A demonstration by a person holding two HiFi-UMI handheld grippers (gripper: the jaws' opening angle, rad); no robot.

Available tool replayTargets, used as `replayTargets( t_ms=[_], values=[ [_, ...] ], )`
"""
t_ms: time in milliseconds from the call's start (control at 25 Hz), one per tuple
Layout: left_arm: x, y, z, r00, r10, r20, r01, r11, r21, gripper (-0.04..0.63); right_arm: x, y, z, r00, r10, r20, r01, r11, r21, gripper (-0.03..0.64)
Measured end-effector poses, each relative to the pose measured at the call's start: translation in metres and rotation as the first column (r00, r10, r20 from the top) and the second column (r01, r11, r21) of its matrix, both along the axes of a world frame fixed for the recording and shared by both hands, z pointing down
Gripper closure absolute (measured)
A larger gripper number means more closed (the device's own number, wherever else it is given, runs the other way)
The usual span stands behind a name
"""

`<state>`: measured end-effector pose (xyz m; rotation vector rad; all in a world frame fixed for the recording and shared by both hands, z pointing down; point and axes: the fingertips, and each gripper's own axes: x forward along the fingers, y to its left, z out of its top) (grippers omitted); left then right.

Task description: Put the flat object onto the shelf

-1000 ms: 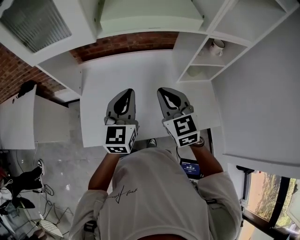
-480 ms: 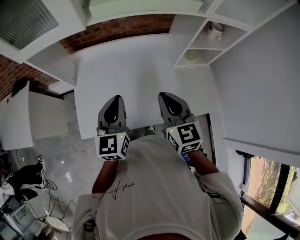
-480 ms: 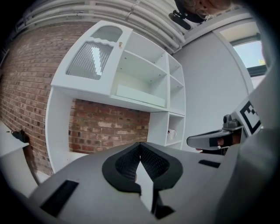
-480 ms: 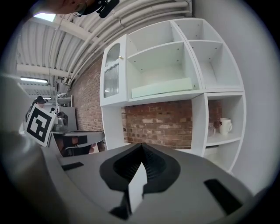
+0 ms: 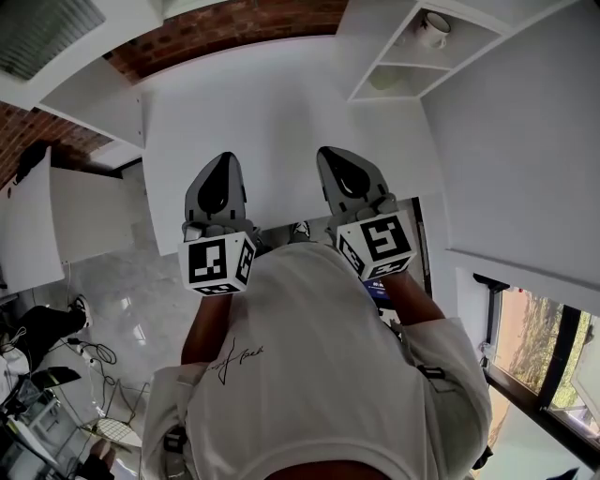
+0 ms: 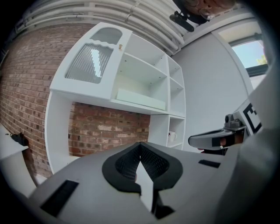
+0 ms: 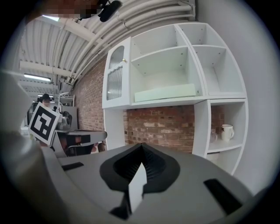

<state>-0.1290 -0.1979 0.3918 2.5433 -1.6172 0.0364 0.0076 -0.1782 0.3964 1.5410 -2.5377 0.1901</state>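
Note:
The flat object [image 7: 164, 92] is a pale green slab lying on the middle shelf of the white wall unit; the left gripper view shows the flat object [image 6: 140, 98] too, and it is out of the head view. My left gripper [image 5: 223, 159] and right gripper [image 5: 331, 154] hover side by side over the near edge of the white table [image 5: 281, 103]. Both are shut and empty. The left gripper [image 6: 140, 146] and the right gripper [image 7: 141, 146] have their tips meeting with nothing between them. Both point toward the shelf unit, well short of it.
A white mug [image 7: 226, 131] stands in a lower cubby at the unit's right; the head view shows this mug [image 5: 433, 26] at the top. A glass-door cabinet [image 7: 114, 78] forms the unit's left part. A brick wall [image 7: 162, 127] backs the table. Another white desk [image 5: 56, 225] stands left.
Both grippers have drawn back from over the table to its near edge. The head view has tilted down, so the shelf with the flat object has left the frame.

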Motion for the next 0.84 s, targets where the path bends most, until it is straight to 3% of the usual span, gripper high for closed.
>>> replayTargets(
  t_ms=[440,840],
  values=[
    [0.001,0.009,-0.008,0.999,0.034,0.013,-0.034,0.999,0.019,0.58,-0.015,0.011,-0.01,0.995,-0.091,0.038,0.092,0.996,-0.014,0.591],
    [-0.005,0.01,-0.011,1.0,0.031,0.004,-0.031,0.999,0.021,0.58,-0.022,0.013,-0.015,0.994,-0.113,0.001,0.113,0.994,-0.001,0.591]
  ],
)
